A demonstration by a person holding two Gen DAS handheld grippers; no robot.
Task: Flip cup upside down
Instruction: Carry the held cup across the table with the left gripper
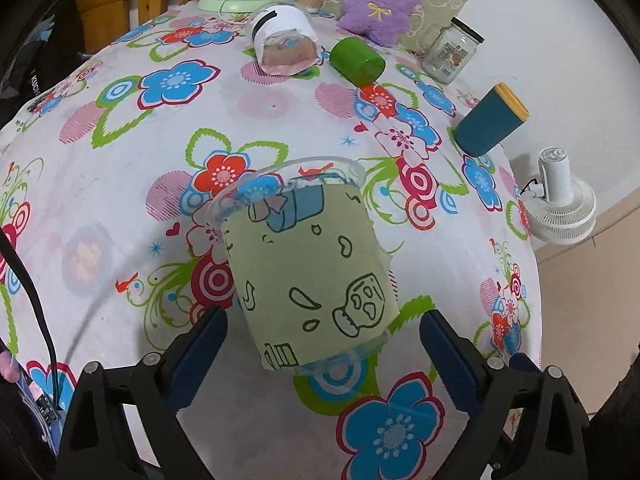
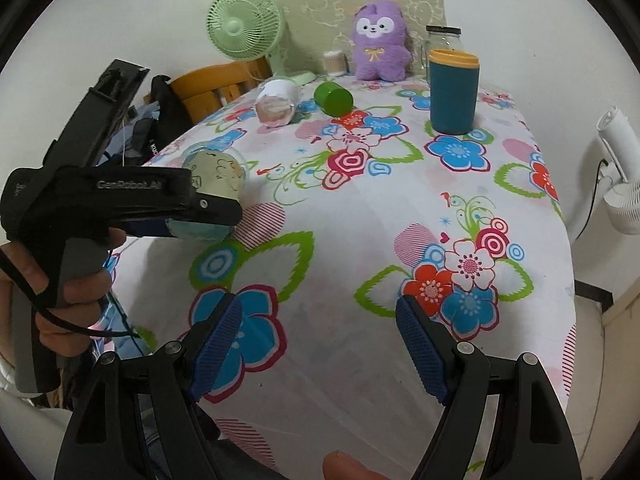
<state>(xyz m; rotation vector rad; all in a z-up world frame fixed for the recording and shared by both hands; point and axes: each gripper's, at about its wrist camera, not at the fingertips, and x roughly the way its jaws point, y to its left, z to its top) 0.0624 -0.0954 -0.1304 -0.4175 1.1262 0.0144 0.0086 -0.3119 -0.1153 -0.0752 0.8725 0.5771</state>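
**Mia:** Where is the cup?

**Ben:** The clear cup (image 1: 308, 264) with the green picture paper stands on the counter (image 1: 120, 184), right way up. It sits between the two blue pads of the left claw (image 1: 322, 322). The pads are spread wide, one on each side of the cup's bottom. There is a gap on both sides, so they are not squeezing it.

**Mia:** What about the other claw?

**Ben:** The right claw (image 2: 318, 324) is wide open too and holds nothing. It hangs over the flower cloth, well apart from the cup.

**Mia:** What else is on the counter?

**Ben:** A blue cup with a yellow rim (image 2: 454, 92), a green cup on its side (image 2: 333, 98) and a purple plush toy (image 2: 380, 42) at the back.
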